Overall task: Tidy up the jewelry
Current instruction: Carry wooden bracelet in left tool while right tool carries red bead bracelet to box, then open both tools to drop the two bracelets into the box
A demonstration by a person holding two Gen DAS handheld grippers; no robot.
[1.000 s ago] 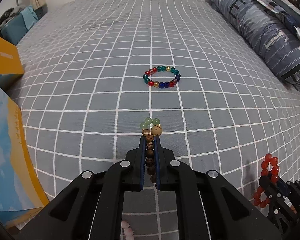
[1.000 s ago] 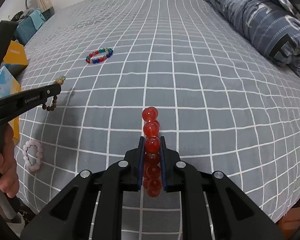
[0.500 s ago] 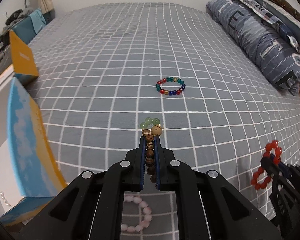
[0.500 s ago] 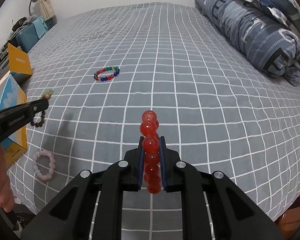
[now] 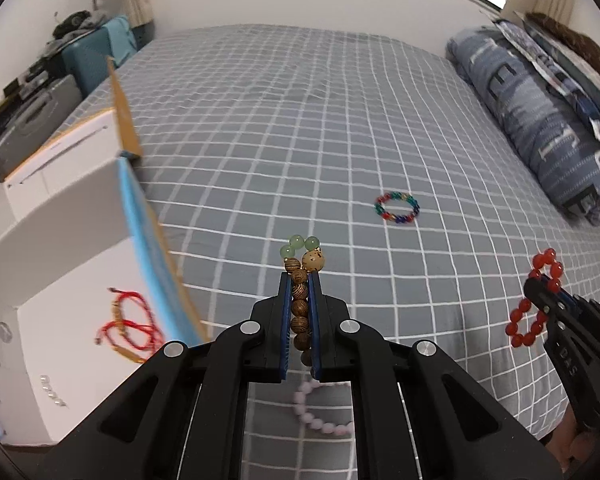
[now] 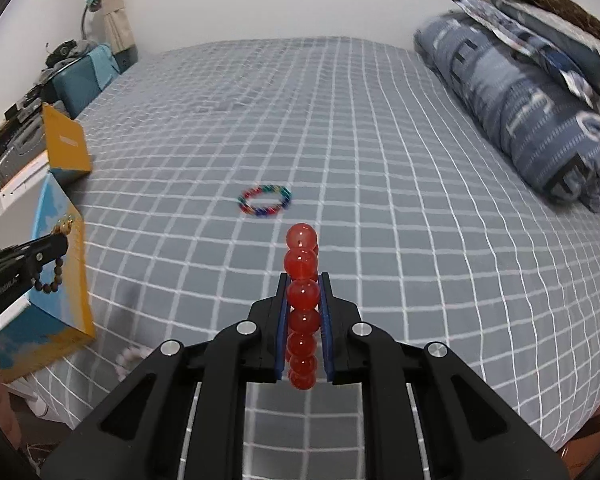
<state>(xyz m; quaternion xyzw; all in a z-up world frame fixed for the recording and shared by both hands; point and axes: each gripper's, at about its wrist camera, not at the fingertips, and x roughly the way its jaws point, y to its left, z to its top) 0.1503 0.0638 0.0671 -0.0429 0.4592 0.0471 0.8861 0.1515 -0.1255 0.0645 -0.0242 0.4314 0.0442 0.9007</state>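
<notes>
the left gripper point(image 5: 300, 280) has its jaws squeezed tight on a wooden bead bracelet point(image 5: 300, 312), and three green beads and one big tan bead stick out past the tips. it hangs in the air just right of the open box point(image 5: 80, 264) that sits at the left edge of the bed point(image 5: 280, 120). inside the box, on its white floor, lies a red string bracelet point(image 5: 128, 326). the right gripper point(image 6: 303, 280) has its jaws squeezed tight on a red bead bracelet point(image 6: 302, 292), held up over the near part of the bed. a rainbow bead bracelet point(image 5: 397, 208) lies flat on the grey checked sheet, farther out, in the middle of the bed, well apart from both grippers. a pink bead bracelet point(image 5: 320, 412) lies on the sheet close by, partly hidden under the left gripper. a rolled blue blanket point(image 6: 520, 120) lies along the right side of the bed. a yellow box point(image 6: 66, 146) stands at the far left.
</notes>
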